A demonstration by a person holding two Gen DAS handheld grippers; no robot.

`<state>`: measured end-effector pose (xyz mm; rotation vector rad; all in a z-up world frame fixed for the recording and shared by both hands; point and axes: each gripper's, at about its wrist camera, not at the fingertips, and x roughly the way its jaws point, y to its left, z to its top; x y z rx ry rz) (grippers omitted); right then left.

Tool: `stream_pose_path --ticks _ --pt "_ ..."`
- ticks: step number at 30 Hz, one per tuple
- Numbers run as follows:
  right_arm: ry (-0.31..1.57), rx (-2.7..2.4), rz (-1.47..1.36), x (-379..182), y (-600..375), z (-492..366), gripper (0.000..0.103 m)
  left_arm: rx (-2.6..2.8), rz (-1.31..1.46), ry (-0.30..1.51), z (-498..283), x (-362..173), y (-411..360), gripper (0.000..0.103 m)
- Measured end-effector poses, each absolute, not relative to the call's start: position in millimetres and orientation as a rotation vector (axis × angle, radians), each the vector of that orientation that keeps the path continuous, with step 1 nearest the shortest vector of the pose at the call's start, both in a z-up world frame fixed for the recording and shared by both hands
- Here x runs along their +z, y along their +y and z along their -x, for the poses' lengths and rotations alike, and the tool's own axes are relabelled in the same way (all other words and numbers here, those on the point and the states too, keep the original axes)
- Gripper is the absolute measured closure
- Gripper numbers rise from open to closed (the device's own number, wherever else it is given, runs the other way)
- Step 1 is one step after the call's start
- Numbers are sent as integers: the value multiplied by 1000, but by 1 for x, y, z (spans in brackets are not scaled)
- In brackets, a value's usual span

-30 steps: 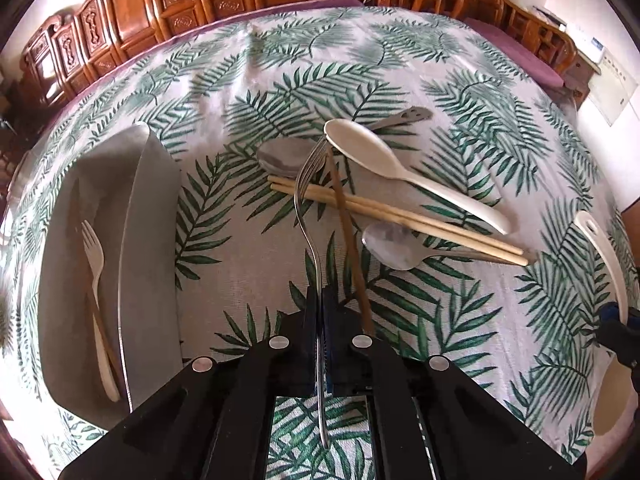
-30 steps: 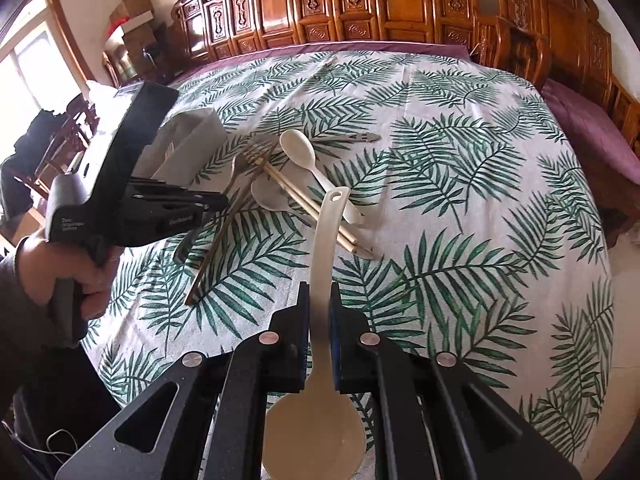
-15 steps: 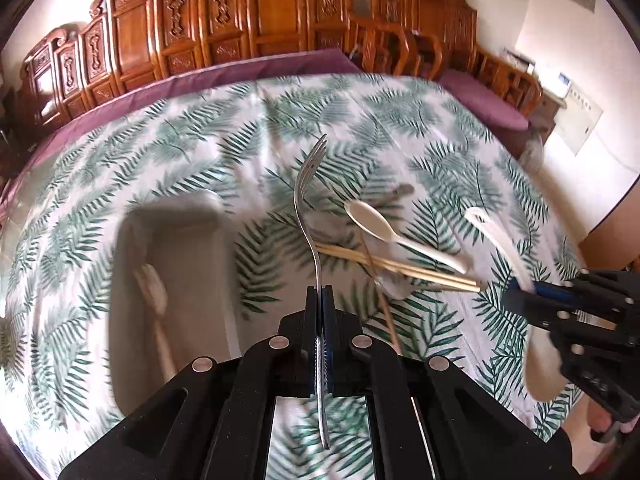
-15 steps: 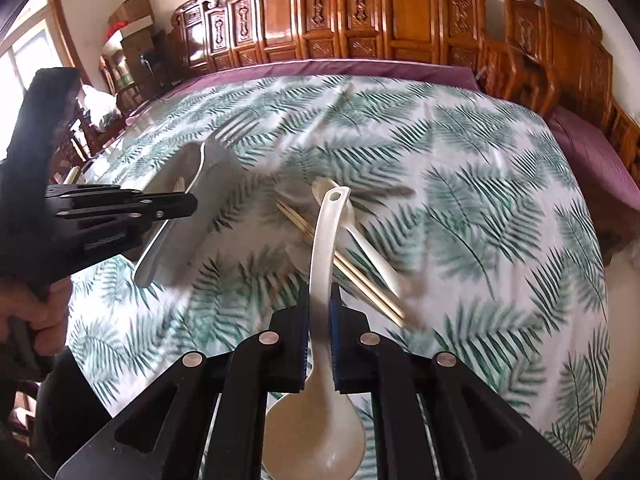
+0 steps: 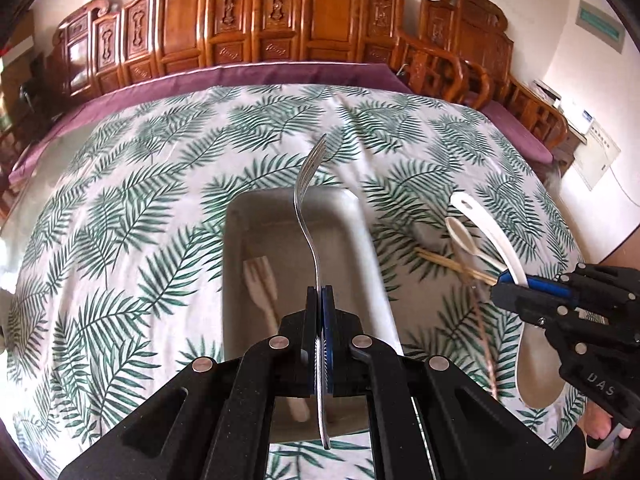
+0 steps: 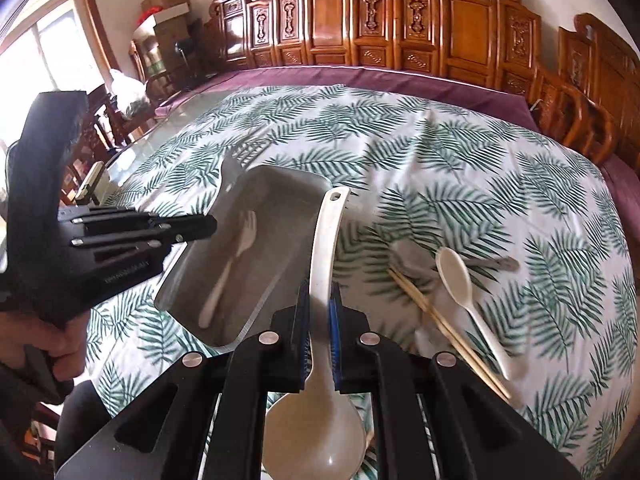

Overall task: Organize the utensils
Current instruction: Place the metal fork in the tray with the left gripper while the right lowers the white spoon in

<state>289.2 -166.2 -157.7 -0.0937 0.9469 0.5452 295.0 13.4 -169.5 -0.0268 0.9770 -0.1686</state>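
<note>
Daylight, bright overall. Source is the window [image 6: 44, 52] at far left of the right wrist view, blown out to white. Strong fisheye: wooden chairs [image 5: 256, 32] bow along the top, black vignette in the corners. Motion blur smears the tablecloth [image 6: 460, 184], tray [image 5: 360, 264] and chopsticks [image 6: 444, 320]; the black gripper frames up close stay sharp. Soft shadows only, mild sheen on the tray wall.

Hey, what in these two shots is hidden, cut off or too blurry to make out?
- Metal fork, left wrist view: the handle's middle is hidden between the left gripper's pads.
- Large white ladle, right wrist view: the bowl is cut off by the bottom edge.
- Metal spoons under the chopsticks: motion blur smears their outlines.
- Pale fork in the tray: blurred, material unclear.
</note>
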Motion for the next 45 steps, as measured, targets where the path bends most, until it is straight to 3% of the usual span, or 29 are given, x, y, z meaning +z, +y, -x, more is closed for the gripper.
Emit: stream_pose_path --ticks 14,32,45 --pt "946 556 153 -151 -114 -302 92 -184 101 1009 -299 -193 45 101" --pt "969 543 191 -167 -55 -322 93 -179 60 859 -266 -136 104 101" --pt "1019 494 162 -188 -41 -330 93 -190 77 817 -244 -125 129 100"
